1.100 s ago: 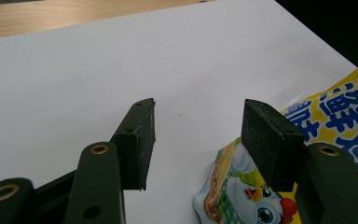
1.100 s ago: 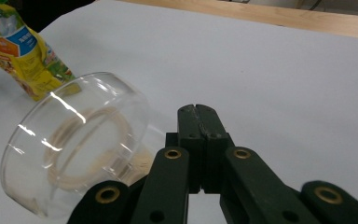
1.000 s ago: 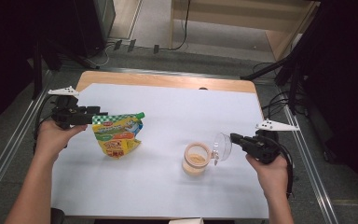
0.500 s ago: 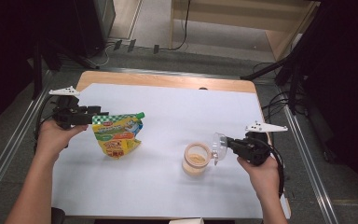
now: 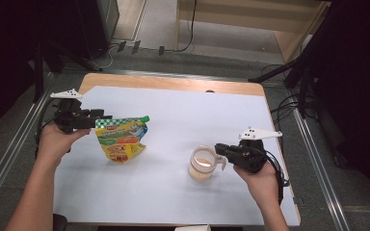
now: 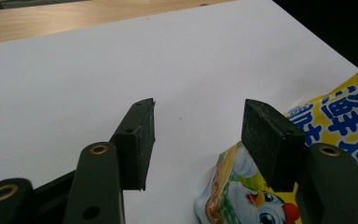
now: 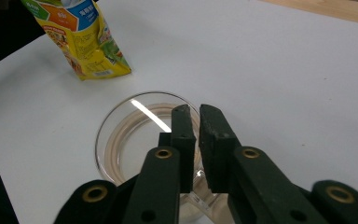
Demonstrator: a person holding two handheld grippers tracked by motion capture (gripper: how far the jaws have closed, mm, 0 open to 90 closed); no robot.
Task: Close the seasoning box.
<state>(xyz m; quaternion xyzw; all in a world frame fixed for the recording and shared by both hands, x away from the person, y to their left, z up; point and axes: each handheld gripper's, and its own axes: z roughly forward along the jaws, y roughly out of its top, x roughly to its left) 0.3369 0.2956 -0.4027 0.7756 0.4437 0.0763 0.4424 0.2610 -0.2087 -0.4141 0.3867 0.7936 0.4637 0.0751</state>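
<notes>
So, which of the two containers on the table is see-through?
The glass cup with a handle and pale contents. The other, a yellow pouch, is printed and opaque.

A white-topped wooden table (image 5: 173, 82) stands on grey floor (image 5: 221, 53) strewn with cables (image 5: 188, 38).

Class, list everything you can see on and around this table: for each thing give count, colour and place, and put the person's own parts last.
Stand-up foil pouch: one, yellow with a green top, left part of the table.
Clear glass mug: one, pale contents, right of centre.
White table sheet: one, covering the wooden tabletop.
Cables: several, black, on the floor beyond the table.
Left gripper: one, black, open beside the pouch's top edge.
Right gripper: one, black, jaws just opening slightly at the mug's handle.
Forearms: two, entering from below.
</notes>
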